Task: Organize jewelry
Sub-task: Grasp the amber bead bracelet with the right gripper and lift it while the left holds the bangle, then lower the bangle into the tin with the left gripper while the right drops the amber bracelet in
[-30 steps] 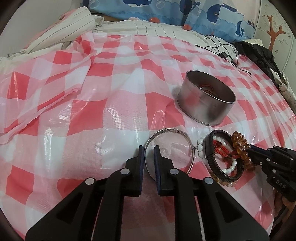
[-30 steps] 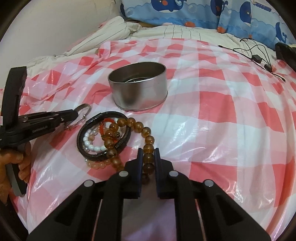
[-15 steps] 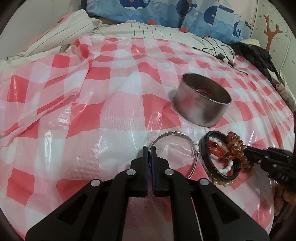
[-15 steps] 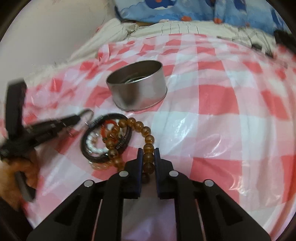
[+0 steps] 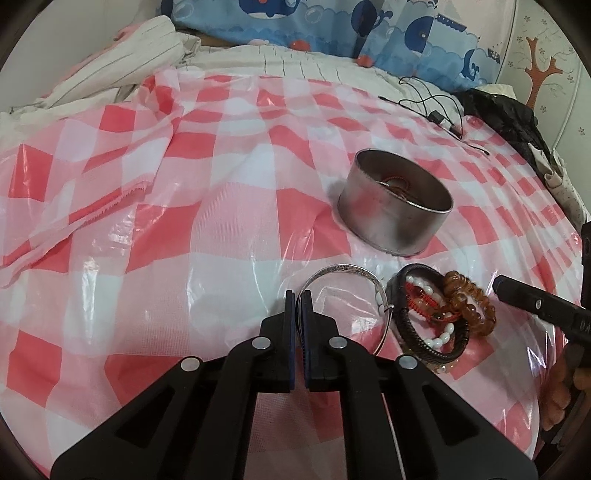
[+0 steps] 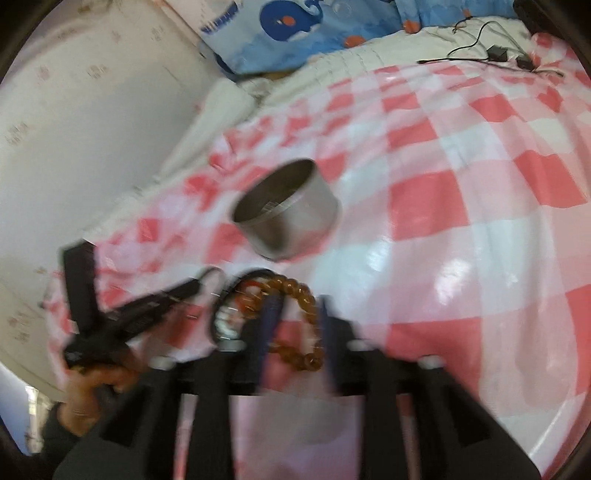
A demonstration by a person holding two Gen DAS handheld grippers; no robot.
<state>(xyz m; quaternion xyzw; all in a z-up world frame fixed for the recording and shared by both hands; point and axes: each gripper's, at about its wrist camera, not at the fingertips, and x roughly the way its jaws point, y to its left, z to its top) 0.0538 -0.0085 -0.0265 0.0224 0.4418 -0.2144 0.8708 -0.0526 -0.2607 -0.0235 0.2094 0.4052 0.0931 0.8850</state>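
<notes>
A round metal tin (image 5: 395, 201) stands on the red-and-white checked cloth (image 5: 184, 221), with some jewelry inside; it also shows in the right wrist view (image 6: 288, 214). My left gripper (image 5: 298, 295) is shut on the near rim of a thin silver bangle (image 5: 343, 273). Beside the bangle lie a black leather bracelet (image 5: 417, 332), white and red beads, and an amber bead bracelet (image 5: 469, 299). My right gripper (image 6: 297, 306) is open, its blurred fingers astride the amber bead bracelet (image 6: 299, 291).
Whale-print blue pillows (image 5: 351, 26) and striped bedding (image 5: 110, 74) lie at the back. A black cable (image 5: 436, 107) and dark clothing (image 5: 509, 114) are at the far right. A white wall (image 6: 74, 129) is on the left in the right wrist view.
My left gripper closed on the silver bangle's rim. My right gripper opened, tilted and moved forward around the amber beads; its view is now blurred.
</notes>
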